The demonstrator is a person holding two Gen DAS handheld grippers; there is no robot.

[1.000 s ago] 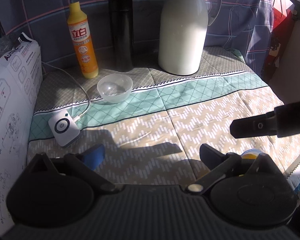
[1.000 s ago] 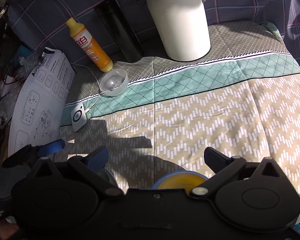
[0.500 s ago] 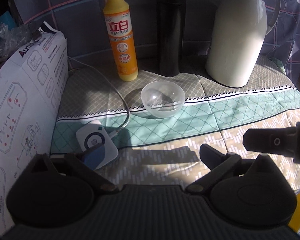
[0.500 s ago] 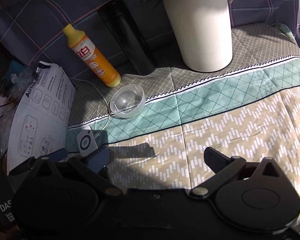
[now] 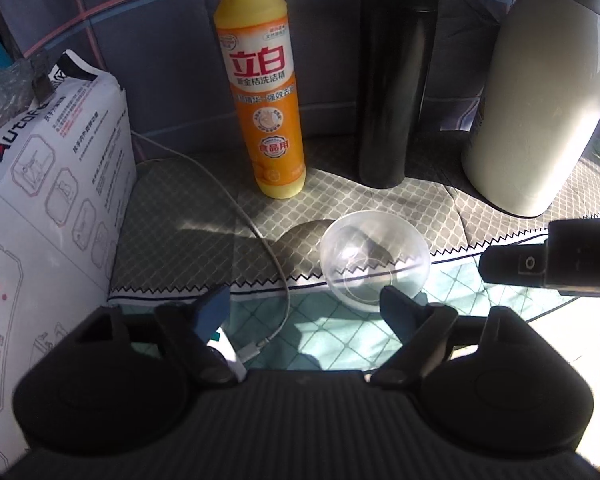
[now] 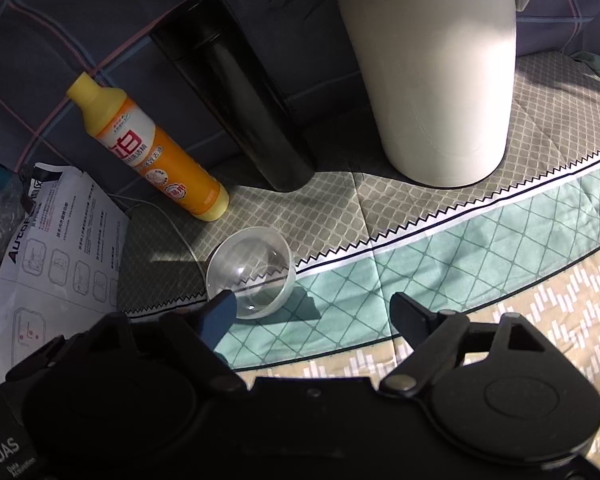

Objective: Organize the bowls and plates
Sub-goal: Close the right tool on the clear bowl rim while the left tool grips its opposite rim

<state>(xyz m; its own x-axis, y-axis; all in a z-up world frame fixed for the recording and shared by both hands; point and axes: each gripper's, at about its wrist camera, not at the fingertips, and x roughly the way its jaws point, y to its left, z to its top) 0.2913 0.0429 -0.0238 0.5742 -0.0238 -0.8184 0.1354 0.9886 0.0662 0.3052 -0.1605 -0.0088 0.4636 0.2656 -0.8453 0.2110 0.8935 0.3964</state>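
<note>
A small clear plastic bowl (image 5: 374,258) stands upright on the patterned tablecloth (image 5: 180,240), across its zigzag border. My left gripper (image 5: 303,304) hovers just short of it, jaws closing, with nothing between them. The bowl lies just beyond its right fingertip (image 5: 392,300). In the right wrist view the bowl (image 6: 250,272) sits ahead and to the left of my right gripper (image 6: 312,308), whose blue left fingertip (image 6: 220,312) overlaps the near rim. Its jaws are closing too and hold nothing. One black finger of the right gripper (image 5: 520,264) pokes in from the right.
Behind the bowl stand a yellow detergent bottle (image 5: 266,92), a black flask (image 5: 392,80) and a big white thermos jug (image 5: 540,100) against plaid cloth. A white printed box (image 5: 48,200) walls the left side. A white cable (image 5: 268,256) runs past the bowl.
Both grippers have moved forward and down toward the back left corner, so the bowl now sits close before the fingertips. The yellow and blue dish near the front has dropped out of view. Both jaws have narrowed.
</note>
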